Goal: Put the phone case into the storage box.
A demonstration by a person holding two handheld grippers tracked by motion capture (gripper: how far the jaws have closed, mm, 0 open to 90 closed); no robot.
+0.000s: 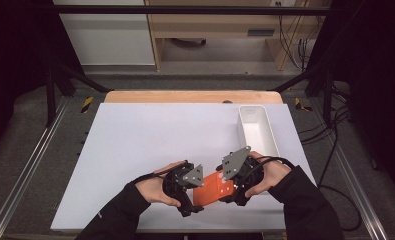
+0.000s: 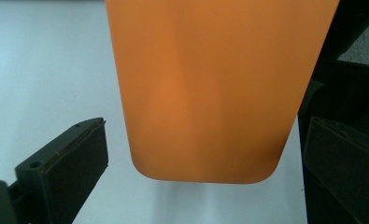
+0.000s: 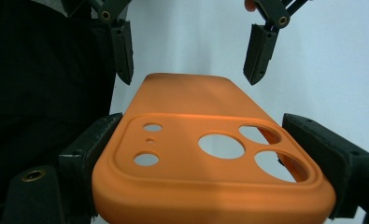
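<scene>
- Two grippers are meeting over the near edge of the white table (image 1: 135, 150) in the high view: the left gripper (image 1: 191, 192) and the right gripper (image 1: 226, 186) are flanking an orange phone case (image 1: 212, 189), held just above the surface. A white tray (image 1: 257, 131) is sitting empty further back on the right, so any placing there looks not yet done. Hands and grey plates are hiding the jaws here.
- In the left gripper view, the case's plain end (image 2: 210, 93) is hanging between spread jaws, neither pad touching it; the top of the case is cut off.
- In the right gripper view, the right gripper (image 3: 219, 163) is clamping the case (image 3: 191, 154) by its long edges at the camera-cutout end, while the left gripper (image 3: 191, 51) is waiting open at the far end. A handover looks underway.
</scene>
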